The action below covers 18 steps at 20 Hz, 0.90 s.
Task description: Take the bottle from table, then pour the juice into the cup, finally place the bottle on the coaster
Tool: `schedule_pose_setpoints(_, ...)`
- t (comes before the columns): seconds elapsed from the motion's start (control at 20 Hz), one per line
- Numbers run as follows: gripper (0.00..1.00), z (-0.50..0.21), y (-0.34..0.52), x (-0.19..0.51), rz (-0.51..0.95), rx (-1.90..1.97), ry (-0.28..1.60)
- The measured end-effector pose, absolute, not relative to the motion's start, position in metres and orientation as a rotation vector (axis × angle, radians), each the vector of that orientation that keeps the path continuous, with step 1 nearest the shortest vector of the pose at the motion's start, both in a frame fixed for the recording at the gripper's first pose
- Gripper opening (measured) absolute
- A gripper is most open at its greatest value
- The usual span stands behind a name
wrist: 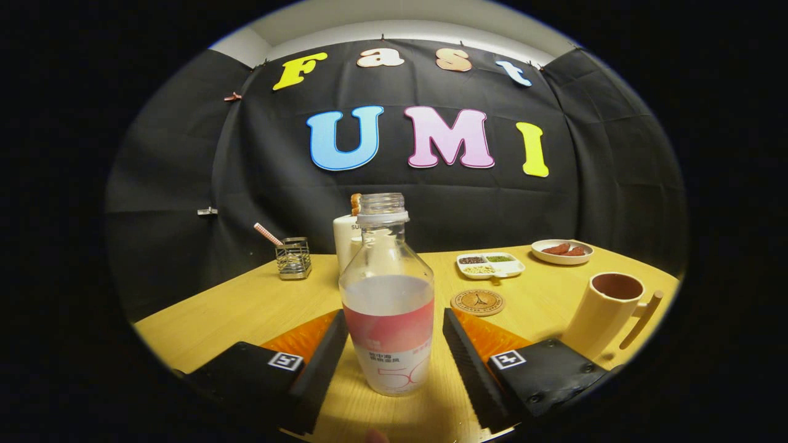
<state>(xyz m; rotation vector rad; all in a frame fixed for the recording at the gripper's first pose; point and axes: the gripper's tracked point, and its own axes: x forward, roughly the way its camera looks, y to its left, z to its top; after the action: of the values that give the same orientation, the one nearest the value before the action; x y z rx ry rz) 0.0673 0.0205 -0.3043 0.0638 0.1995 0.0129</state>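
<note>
The gripper (pixel 394 344) stands released around the bottle (pixel 388 301); its left finger perhaps touching. Close squarely on the label, keeping it upright.

My gripper (pixel 394 363) has its jaws spread, one on each side of the uncapped bottle (pixel 388 307), which stands upright on the table (pixel 246 307); the left looks to touch it, the right stands just off. Beyond the right jaw lies the coaster (pixel 478 302), with the cup (pixel 606 314) further right.
</note>
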Motion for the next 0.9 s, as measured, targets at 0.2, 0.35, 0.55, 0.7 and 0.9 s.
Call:
schedule_pose_setpoints(0.2, 0.76, -0.293, 0.011, 0.060, -0.020, 0.069, 0.235)
schedule_pose_setpoints(0.35, 0.76, -0.258, 0.007, 0.051, -0.033, 0.067, 0.214)
schedule_pose_setpoints(0.55, 0.76, -0.216, 0.007, 0.038, -0.010, 0.041, 0.204)
schedule_pose_setpoints(0.7, 0.76, -0.193, 0.003, 0.030, 0.005, 0.014, 0.208)
schedule_pose_setpoints(0.9, 0.76, -0.178, -0.010, 0.024, -0.032, 0.060, 0.225)
